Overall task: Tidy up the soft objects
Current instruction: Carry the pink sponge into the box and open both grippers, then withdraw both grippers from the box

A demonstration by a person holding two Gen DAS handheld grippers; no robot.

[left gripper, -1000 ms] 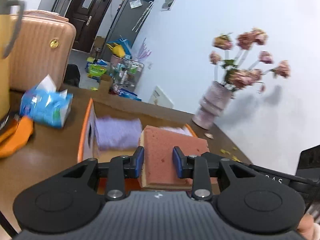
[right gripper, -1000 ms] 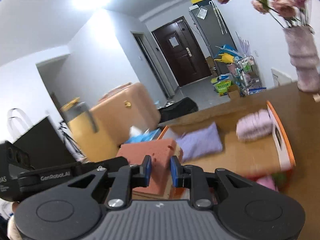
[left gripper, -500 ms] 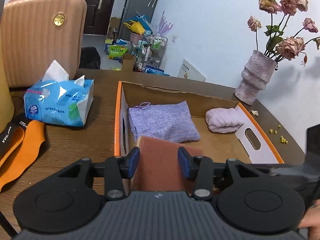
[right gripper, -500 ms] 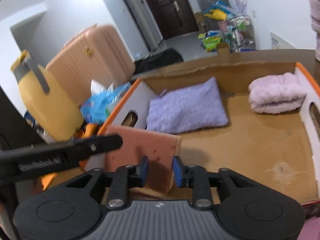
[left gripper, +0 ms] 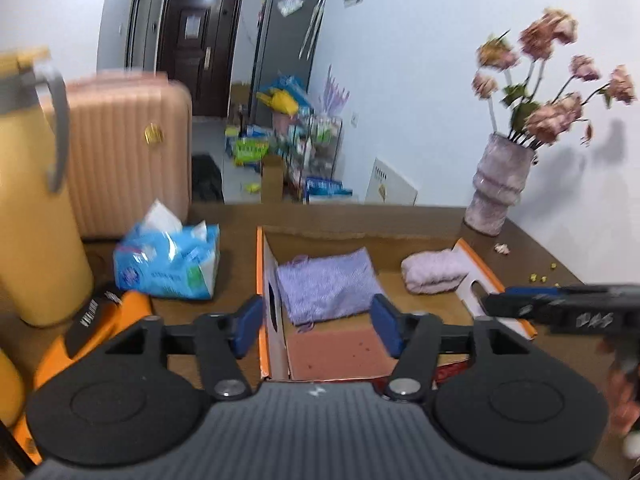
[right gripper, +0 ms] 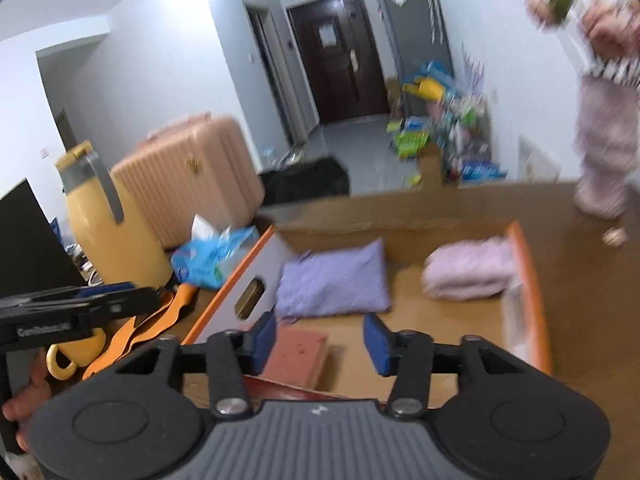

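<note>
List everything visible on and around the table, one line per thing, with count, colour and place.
box: 1, cardboard with orange rim, centre of the table
sponge: 1, reddish pink, flat in the box's near corner
cloth: 1, purple, in the box, far left
towel: 1, pale pink, rolled, in the box, far right
tissue pack: 1, blue, left of the box
jug: 1, yellow, far left
strap: 1, orange, beside the jug
vase: 1, pinkish, with pink flowers, table's right back corner
suitcase: 1, pink, behind the table
left gripper: jaws open, just opening, nothing pressed
right gripper: jaws open, just opening, nothing pressed
</note>
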